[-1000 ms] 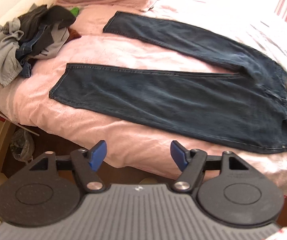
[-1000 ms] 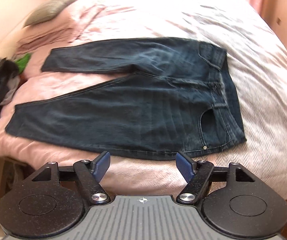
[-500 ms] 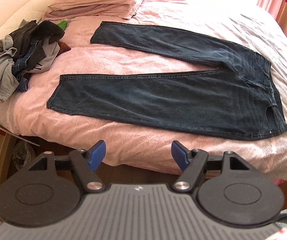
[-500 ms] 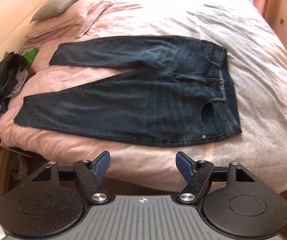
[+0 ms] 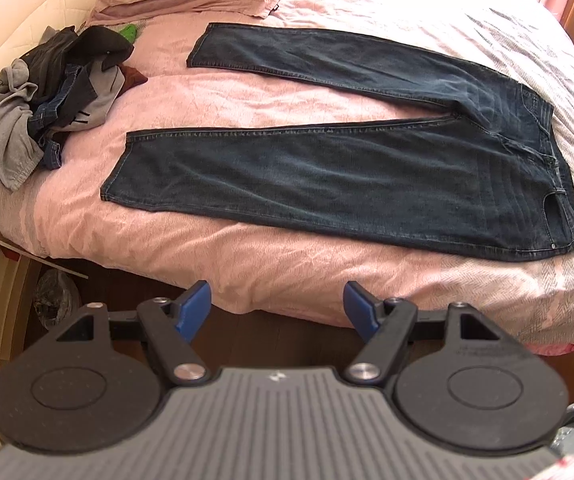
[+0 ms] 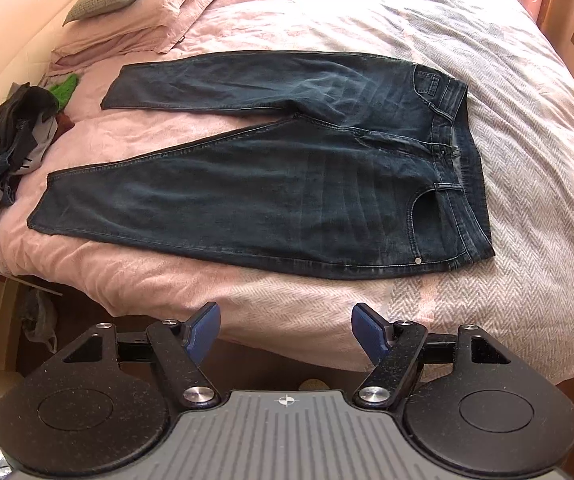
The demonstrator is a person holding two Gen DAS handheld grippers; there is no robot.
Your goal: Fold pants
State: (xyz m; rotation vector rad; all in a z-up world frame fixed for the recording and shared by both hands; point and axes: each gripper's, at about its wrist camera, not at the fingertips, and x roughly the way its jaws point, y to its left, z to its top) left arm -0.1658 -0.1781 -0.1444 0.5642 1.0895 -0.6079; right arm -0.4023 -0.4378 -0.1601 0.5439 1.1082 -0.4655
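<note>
Dark blue jeans [image 5: 347, 176] [image 6: 279, 196] lie flat on the bed, front side up, waistband to the right and both legs spread apart in a V toward the left. My left gripper [image 5: 279, 308] hangs open over the bed's near edge, short of the near leg, nothing between its blue pads. Below the waist end of the jeans, my right gripper [image 6: 285, 332] is also open and empty, at the bed's front edge. Neither gripper touches the denim.
A heap of mixed clothes [image 5: 47, 104] [image 6: 7, 152] sits at the left end of the pink bedspread [image 5: 207, 92], with a green item beside it. Pillows [image 6: 135, 4] lie at the far left. A grey-white blanket [image 6: 527, 140] covers the bed's right side. Wooden floor shows below the bed edge.
Both grippers have drawn back and up from the bed, so the jeans look smaller and more of the bed and floor shows. The jeans have not moved.
</note>
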